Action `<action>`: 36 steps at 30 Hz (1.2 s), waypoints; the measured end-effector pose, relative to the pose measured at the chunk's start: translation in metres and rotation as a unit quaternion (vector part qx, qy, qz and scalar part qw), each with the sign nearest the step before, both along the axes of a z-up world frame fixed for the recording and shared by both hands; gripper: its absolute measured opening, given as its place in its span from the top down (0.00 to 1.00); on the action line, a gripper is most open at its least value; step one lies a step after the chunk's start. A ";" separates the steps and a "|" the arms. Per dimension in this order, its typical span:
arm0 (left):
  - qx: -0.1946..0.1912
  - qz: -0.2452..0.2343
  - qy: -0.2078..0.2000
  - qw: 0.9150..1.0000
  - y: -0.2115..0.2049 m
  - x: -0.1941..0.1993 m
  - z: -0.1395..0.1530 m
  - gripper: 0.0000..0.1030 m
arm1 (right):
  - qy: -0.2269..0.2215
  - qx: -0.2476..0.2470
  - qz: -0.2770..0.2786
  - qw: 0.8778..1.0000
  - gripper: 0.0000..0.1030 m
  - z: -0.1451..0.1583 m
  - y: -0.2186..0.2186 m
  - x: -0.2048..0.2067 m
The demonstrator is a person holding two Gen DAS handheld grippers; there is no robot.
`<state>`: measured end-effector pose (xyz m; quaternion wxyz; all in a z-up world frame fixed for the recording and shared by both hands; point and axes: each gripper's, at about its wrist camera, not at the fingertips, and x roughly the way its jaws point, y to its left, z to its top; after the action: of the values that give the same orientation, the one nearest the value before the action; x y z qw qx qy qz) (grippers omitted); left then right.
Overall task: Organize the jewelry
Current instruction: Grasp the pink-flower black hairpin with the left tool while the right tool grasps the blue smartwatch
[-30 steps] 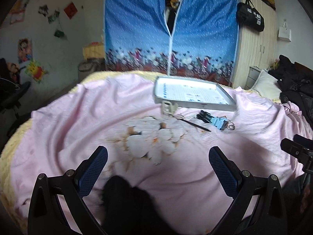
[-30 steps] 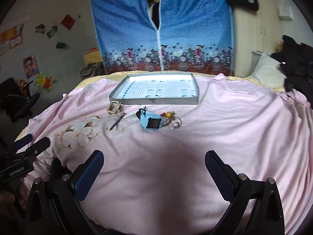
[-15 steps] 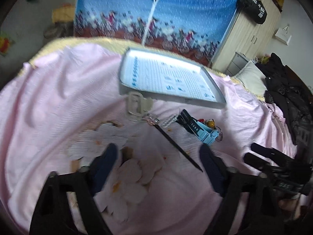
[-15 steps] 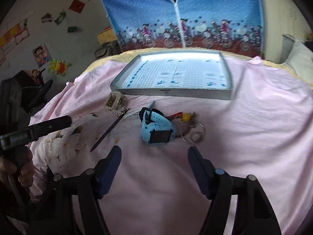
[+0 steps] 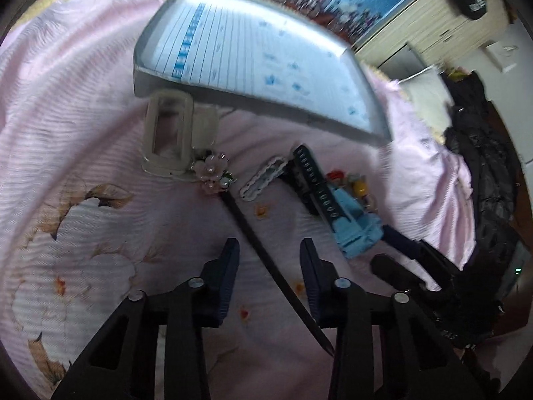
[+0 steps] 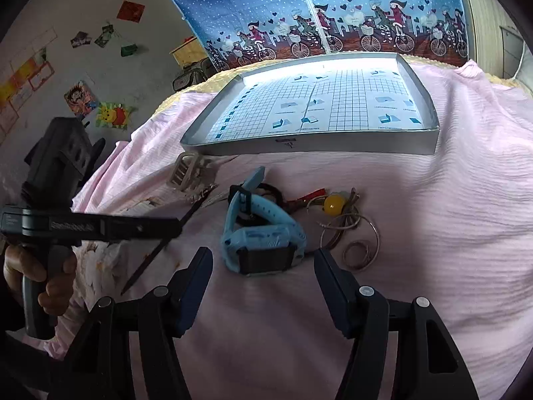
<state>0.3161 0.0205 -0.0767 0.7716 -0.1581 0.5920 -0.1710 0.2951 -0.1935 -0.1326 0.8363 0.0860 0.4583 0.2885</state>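
In the left wrist view, our left hand-held gripper [image 5: 269,263] hangs low over the pink bed sheet [image 5: 83,126] with its fingers partly spread and holding nothing, and the dark hair stick [image 5: 263,250] runs right through the gap between them. Its long axis lies on a diagonal: the flowered head [image 5: 213,171] sits ahead and to the left, near the pale rectangular buckle [image 5: 170,136], while the pointed tip ends down by the right finger. So the shaft crosses the closing line at a slant, not squarely, and we judge a small turn of the wrist would give a truer pinch. The silver tray [image 5: 253,100] lies beyond, well past the flowered head, and a small white clip [image 5: 263,181] lies just right of the stick. In the right wrist view, our right hand-held gripper [image 6: 263,268] is spread wide and empty, with the blue watch [image 6: 263,233] directly ahead between the fingertips, its dark face turned toward us and its strap looping away toward the tray [image 6: 313,141]. The key rings with a yellow bead [image 6: 349,230] lie just right of the watch. Each hand is nearer its own item: left to the stick, right to the watch.
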 end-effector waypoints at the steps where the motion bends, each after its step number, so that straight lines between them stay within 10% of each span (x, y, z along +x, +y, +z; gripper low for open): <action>1: 0.002 0.002 0.008 1.000 0.000 0.004 -0.003 0.73 | 0.002 0.002 -0.001 1.000 0.41 -0.001 0.000 0.002; 12: -0.081 0.084 0.048 0.992 0.063 0.009 -0.024 0.92 | 0.013 0.015 0.009 1.000 0.42 -0.012 0.009 0.015; 21: -0.050 0.089 0.015 0.995 0.056 -0.007 -0.015 0.97 | -0.011 0.004 0.013 1.000 0.45 -0.010 0.013 0.007; 30: -0.033 0.104 0.056 0.993 0.040 -0.027 -0.007 0.97 | -0.001 0.034 0.019 0.999 0.45 -0.004 0.007 -0.005; 36: -0.096 0.117 0.134 0.979 0.040 -0.041 -0.024 0.97 | 0.010 0.042 0.027 0.999 0.45 -0.004 0.005 -0.008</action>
<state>0.2755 0.0606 -0.1002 0.6813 -0.3210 0.6481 -0.1132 0.2871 -0.1888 -0.1365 0.8193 0.1116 0.4560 0.3292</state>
